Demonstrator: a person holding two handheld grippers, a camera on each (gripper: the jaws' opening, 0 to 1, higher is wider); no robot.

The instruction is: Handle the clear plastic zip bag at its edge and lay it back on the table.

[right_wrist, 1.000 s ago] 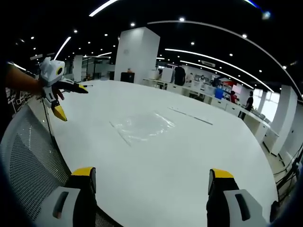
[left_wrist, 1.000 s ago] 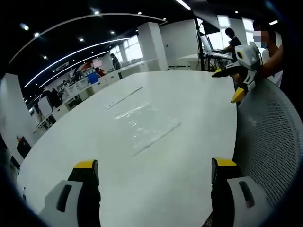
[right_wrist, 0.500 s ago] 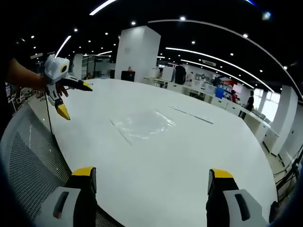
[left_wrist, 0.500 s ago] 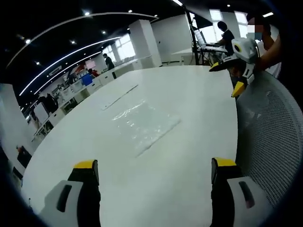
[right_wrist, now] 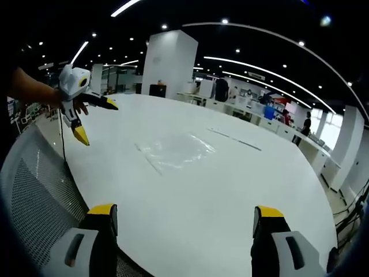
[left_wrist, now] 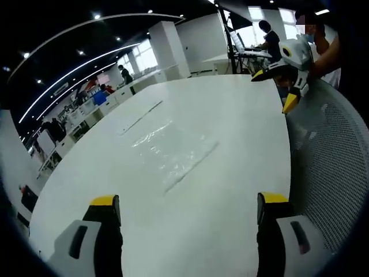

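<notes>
One clear plastic zip bag [left_wrist: 173,151] lies flat on a large white table [left_wrist: 230,133], with two hand-held grippers poised above the table's near edge. In the left gripper view, the left gripper [left_wrist: 187,203] has its two yellow-tipped jaws spread wide, holding nothing and touching nothing; the bag sits toward 12 o'clock from them, well apart. The right gripper [left_wrist: 277,92] appears at 2 o'clock in that view, gripped by a person's hand [left_wrist: 326,55], its two jaws also parted and empty, above a grey mesh chair back [left_wrist: 328,167].

In the right gripper view, the right gripper [right_wrist: 184,214] shows the same wide, empty spread, with the bag [right_wrist: 173,153] toward 12 o'clock on the table [right_wrist: 242,190]. The left gripper [right_wrist: 95,118] hangs at 10 o'clock, jaws apart and clear of the tabletop. One thin strip [right_wrist: 233,140] lies on the table beyond the bag.
</notes>
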